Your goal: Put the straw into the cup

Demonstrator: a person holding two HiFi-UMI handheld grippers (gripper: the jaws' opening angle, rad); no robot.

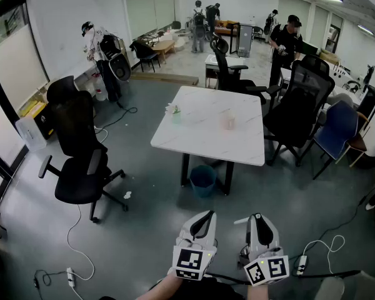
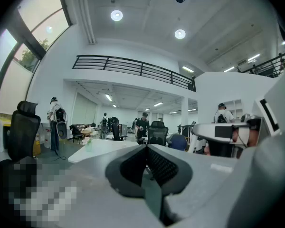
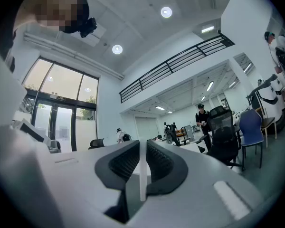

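Squarely between the pinched fingers point(image 3: 118, 164) of the right gripper point(image 3: 141, 144), the white straw point(image 3: 142, 177); left gripper point(image 2: 146, 149) fingers together, empty.

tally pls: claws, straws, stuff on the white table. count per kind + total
Claws: 2, left claw, right claw
Straws: 1, the straw in the right claw
On the table: 2, pinkish cup, greenish vessel
Total: 5

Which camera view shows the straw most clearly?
The right gripper view: the white straw stands upright, clamped between the jaws of the right gripper. The head view shows only a short white end beside that gripper, too small to be sure. The left gripper view does not show it.
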